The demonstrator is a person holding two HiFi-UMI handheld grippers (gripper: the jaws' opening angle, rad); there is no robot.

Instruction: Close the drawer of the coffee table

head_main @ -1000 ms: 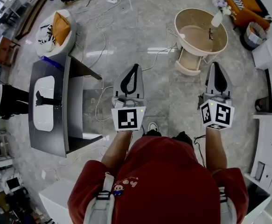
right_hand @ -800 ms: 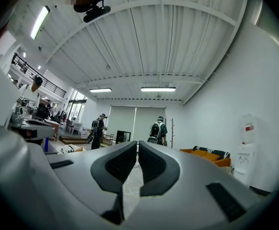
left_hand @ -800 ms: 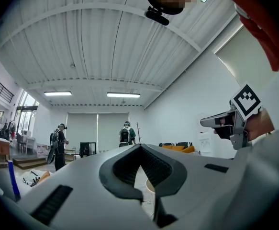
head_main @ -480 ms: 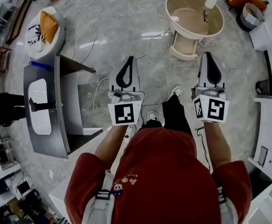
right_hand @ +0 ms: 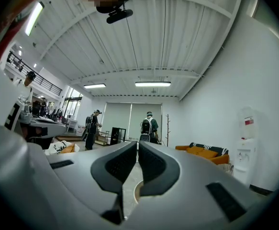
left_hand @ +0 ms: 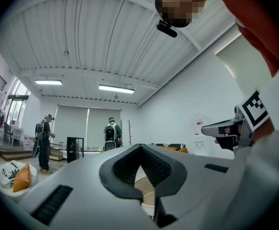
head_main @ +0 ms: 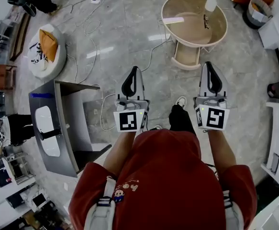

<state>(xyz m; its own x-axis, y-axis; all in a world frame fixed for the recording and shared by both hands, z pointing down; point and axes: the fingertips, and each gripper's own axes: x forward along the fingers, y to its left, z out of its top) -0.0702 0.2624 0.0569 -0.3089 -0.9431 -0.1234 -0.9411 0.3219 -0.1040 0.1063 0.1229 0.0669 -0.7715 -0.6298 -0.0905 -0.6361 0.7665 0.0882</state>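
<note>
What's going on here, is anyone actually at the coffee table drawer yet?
Not yet. A person in a red shirt stands on the stone floor, short of the round coffee table, with a gripper in each hand. The table's drawer sticks out on the side facing the person, so it is open. The left gripper and right gripper both point roughly level toward the table. Their jaws are shut with nothing between them, and neither touches the drawer.
</note>
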